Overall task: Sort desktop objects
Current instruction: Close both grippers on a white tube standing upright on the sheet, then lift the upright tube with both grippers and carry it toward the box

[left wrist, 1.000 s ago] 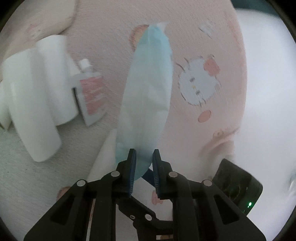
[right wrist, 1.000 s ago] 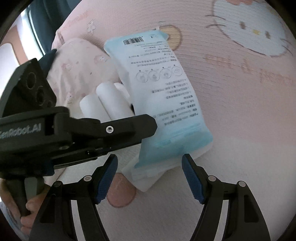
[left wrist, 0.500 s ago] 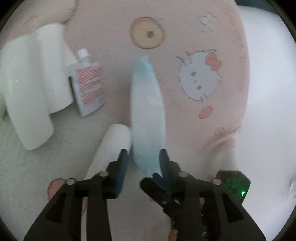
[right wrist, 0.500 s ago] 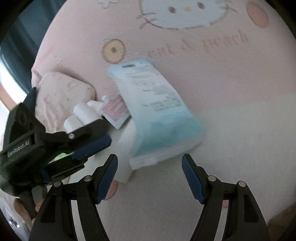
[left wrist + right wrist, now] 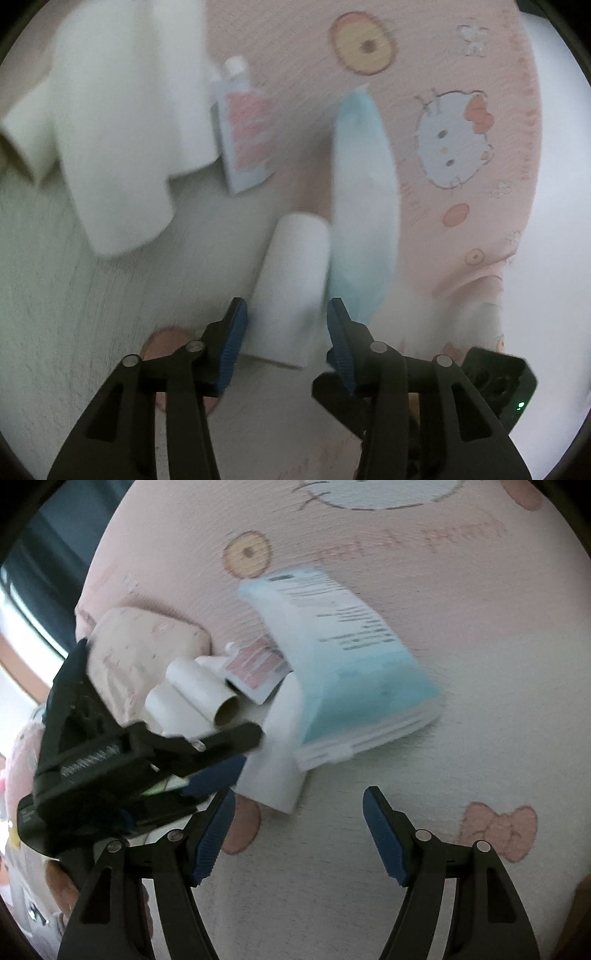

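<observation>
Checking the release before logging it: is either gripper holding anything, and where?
Nothing is held. The left gripper has just opened off the blue packet; the right gripper is open.

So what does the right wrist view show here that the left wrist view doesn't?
Only the right wrist view: the left gripper from outside, jaws open, the blue packet's printed face, a pink pouch, and its own right gripper, open and empty.
Only the left wrist view: the packet edge-on, clear of the jaws that have just been opening.
Both: white rolls, the red-label sachet, and the pink cartoon blanket.
</observation>
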Motion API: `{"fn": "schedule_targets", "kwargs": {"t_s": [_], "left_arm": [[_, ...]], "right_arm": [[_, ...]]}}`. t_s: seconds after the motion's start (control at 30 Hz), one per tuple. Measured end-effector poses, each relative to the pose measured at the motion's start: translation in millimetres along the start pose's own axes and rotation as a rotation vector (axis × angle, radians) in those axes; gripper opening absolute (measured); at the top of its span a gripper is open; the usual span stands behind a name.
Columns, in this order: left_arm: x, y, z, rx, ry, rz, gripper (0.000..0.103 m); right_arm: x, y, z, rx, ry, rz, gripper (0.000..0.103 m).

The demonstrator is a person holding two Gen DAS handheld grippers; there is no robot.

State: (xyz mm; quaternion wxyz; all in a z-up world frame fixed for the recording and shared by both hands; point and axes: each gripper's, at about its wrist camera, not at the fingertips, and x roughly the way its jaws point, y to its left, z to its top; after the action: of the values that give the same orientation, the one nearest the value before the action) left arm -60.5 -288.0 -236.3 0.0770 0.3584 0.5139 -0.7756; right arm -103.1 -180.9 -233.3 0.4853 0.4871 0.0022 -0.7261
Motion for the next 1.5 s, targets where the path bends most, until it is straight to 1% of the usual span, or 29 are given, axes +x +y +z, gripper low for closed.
{"fn": "schedule_targets", "kwargs": {"t_s": [0.07,0.17,0.2,0.23,0.3,0.37,0.43,0.5,0.57,0.63,0.77,0.83,0.97,1.03,1.07,1.1,1.13,1.17,1.23,1.3,1.4,1.5], "left_arm": [[-0.5,11.2,-5.1,-0.050,-0.002,-0.051,0.042],[-1.4,20.6,-9.8,-0.092,-0.004,-0.089,0.042],[-2.4,21.9,-11.6,-0.093,-0.008,-0.093,0.041],[-3.2,22.1,-13.1,-0.087,-0.011,-0.094,0.040],[-5.0,20.2,-16.7,-0.062,-0.014,-0.087,0.039],[-5.9,17.1,-19.7,-0.035,-0.015,-0.079,0.038],[-6.4,14.6,-22.4,-0.014,-0.010,-0.072,0.036],[-8.8,12.9,-24.1,0.006,0.002,-0.066,0.034],[-11.7,11.4,-28.7,0.025,0.007,-0.063,0.030],[-14.6,9.6,-35.6,0.042,0.016,-0.066,0.028],[-19.2,7.0,-51.9,0.071,0.017,-0.055,0.028],[-21.1,6.6,-56.2,0.060,0.018,-0.059,0.027],[-22.9,1.0,-58.1,0.069,0.024,-0.054,0.027],[-26.1,-2.7,-56.6,0.079,0.013,-0.045,0.029],[-28.1,-3.9,-54.1,0.074,0.003,-0.041,0.036],[-29.2,-3.5,-52.1,0.068,-0.002,-0.052,0.041],[-30.1,-3.2,-49.0,0.058,-0.008,-0.077,0.049],[-30.0,-2.1,-45.3,0.046,-0.009,-0.096,0.052],[-28.8,-0.3,-38.0,0.023,-0.012,-0.096,0.052],[-27.5,0.6,-30.6,0.018,-0.030,-0.083,0.052],[-21.7,0.7,-20.7,0.021,-0.034,-0.046,0.052],[-14.7,4.2,-13.1,-0.013,-0.027,-0.044,0.051]], "right_arm": [[5.2,3.1,0.1,-0.017,0.016,-0.002,0.070],[7.7,7.8,-2.2,-0.045,0.025,0.000,0.068],[7.3,9.6,-3.5,-0.055,0.022,-0.003,0.065],[7.3,11.6,-5.1,-0.067,0.024,0.005,0.060],[8.8,15.1,-7.7,-0.094,0.039,0.005,0.058],[12.6,19.3,-10.0,-0.125,0.053,-0.009,0.057],[13.8,21.0,-13.1,-0.134,0.061,0.000,0.056],[13.6,21.7,-15.9,-0.137,0.065,0.008,0.053],[11.8,22.6,-19.4,-0.156,0.062,-0.011,0.052],[9.7,23.1,-22.2,-0.162,0.058,-0.021,0.051],[4.6,18.9,-28.1,-0.147,0.051,-0.009,0.049],[1.4,18.3,-31.4,-0.159,0.047,-0.019,0.044],[-4.8,19.0,-33.3,-0.158,0.039,-0.029,0.043],[-9.6,18.8,-33.5,-0.157,0.029,-0.022,0.043],[-11.2,18.9,-33.0,-0.154,0.027,-0.019,0.043],[-12.3,18.9,-31.6,-0.146,0.021,-0.018,0.043],[-12.8,18.5,-30.1,-0.137,0.017,-0.010,0.045],[-13.1,18.1,-28.6,-0.128,0.018,0.000,0.045],[-12.0,17.3,-25.1,-0.113,0.020,0.007,0.051],[-10.2,16.3,-21.7,-0.101,0.021,-0.006,0.054],[-7.6,15.8,-15.3,-0.101,0.020,-0.024,0.055],[-2.2,14.3,-8.8,-0.090,0.041,-0.044,0.055]]}}
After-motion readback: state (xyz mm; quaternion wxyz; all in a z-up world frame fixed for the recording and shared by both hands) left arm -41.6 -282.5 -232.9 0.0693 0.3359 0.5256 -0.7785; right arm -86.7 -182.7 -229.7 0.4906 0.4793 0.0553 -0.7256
